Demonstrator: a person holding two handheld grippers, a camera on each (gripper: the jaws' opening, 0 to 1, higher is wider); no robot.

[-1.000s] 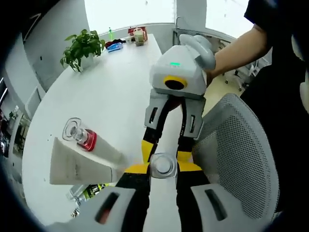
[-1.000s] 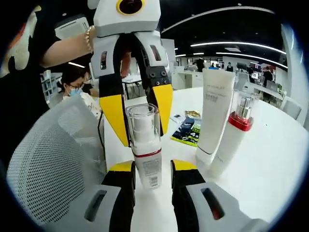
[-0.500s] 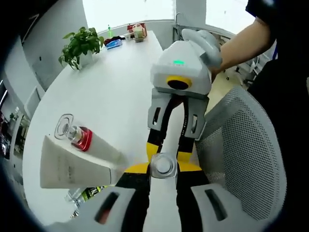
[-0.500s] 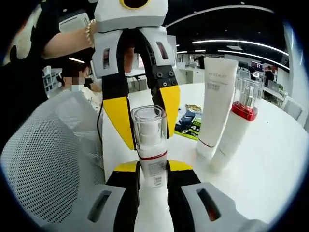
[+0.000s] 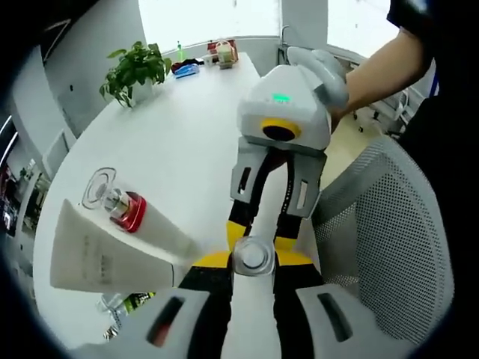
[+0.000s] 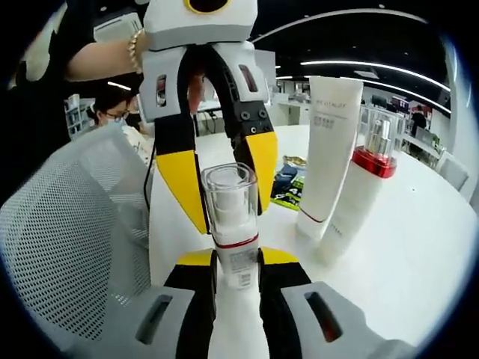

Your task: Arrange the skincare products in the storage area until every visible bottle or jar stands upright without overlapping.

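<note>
Jaws of right gripper (image 6: 236,263) clamp one clear-capped bottle (image 6: 232,224); left gripper (image 6: 219,187) spreads wide behind.

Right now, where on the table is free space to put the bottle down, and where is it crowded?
The white table is bare between the potted plant and the white tube with the red-collared bottle. It is crowded near the chair, where both grippers meet at the clear-capped bottle.

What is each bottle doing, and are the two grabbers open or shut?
clear-capped bottle: upright, cap on, gripped low down.
white tube: standing on its cap.
red-collared bottle: standing, clear cap on.
right gripper: shut on the clear-capped bottle.
left gripper: open, jaws either side of that bottle's cap.
</note>
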